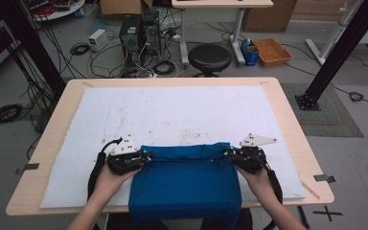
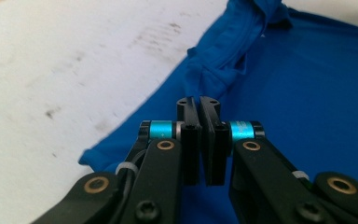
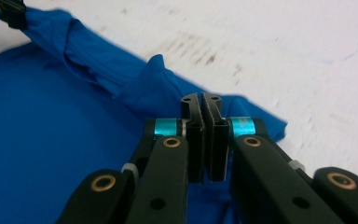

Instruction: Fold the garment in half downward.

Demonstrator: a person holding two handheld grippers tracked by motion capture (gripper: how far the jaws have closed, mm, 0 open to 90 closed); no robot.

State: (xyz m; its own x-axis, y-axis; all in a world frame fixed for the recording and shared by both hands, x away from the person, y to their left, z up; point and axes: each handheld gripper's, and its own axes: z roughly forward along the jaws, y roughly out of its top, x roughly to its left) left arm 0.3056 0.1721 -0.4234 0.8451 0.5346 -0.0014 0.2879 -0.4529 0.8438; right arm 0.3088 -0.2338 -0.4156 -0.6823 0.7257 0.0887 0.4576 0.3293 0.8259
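Plain blue cloth (image 1: 184, 179), no readable labels

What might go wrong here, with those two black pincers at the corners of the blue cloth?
The blue cloth hangs over the near edge of the wooden table; if a grip fails, it could slide off. The left gripper and right gripper are shut, but the fabric between the jaws is not clearly visible, so the hold may be thin. The far edge is bunched into a roll, which could leave wrinkles or an uneven fold.
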